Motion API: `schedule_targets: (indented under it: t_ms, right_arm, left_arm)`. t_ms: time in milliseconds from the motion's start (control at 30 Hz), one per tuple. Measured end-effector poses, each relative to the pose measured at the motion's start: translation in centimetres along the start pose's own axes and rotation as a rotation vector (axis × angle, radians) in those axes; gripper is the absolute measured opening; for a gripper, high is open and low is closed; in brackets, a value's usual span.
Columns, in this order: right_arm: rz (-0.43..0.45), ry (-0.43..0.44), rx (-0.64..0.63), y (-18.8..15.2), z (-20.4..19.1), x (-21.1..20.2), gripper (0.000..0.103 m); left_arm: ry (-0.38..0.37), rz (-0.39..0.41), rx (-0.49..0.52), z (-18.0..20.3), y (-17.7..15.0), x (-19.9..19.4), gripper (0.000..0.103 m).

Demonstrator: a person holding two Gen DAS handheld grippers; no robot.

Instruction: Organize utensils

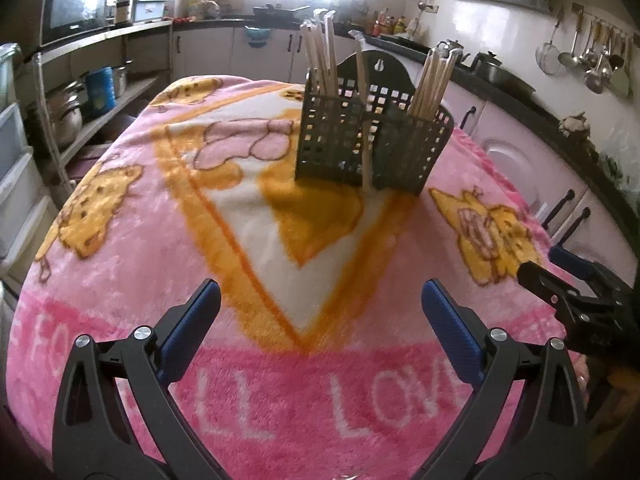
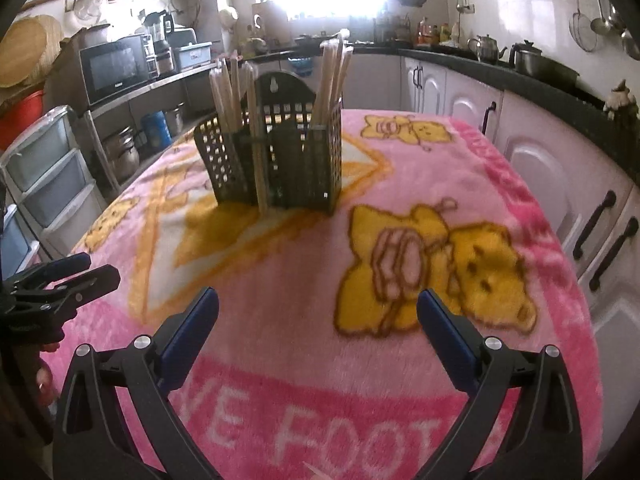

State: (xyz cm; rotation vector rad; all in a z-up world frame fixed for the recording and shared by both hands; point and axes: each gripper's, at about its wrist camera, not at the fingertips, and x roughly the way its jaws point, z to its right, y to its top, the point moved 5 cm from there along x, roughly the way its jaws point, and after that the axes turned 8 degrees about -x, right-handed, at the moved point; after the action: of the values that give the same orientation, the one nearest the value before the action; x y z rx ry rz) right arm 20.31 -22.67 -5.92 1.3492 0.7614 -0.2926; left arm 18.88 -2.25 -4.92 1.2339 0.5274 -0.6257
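Wooden chopsticks [image 1: 320, 56] standing in a black perforated plastic holder [image 1: 360, 148] mid-bench.
Left gripper [image 1: 320, 320] and right gripper [image 2: 318, 320] are hovering wide open, empty, over fuzzy pink blanket [image 2: 280, 300]; kitchen cabinets [image 2: 532, 160] are flanking.

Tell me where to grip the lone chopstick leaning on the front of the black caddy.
Grip the chopstick on its upper shaft, above the caddy rim, approaching from the front with jaws either side. It stands nearly upright outside the mesh, its foot on the blanket, so only the top is clear. Both hand-held grippers are open.
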Motion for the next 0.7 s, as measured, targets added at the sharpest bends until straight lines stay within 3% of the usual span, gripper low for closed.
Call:
schedule_targets:
  t_ms: [333, 700]
  right_arm:
    - [0.157, -0.071, 0.013, -1.4, 0.4, -1.6, 0.097]
    - [0.21, -0.083, 0.03, -2.1, 0.7, -2.0, 0.097]
  left_arm:
    - [0.004, 0.116, 0.009, 0.2, -1.6, -0.5, 0.092]
    - [0.004, 0.191, 0.017, 0.2, -1.6, -1.2, 0.092]
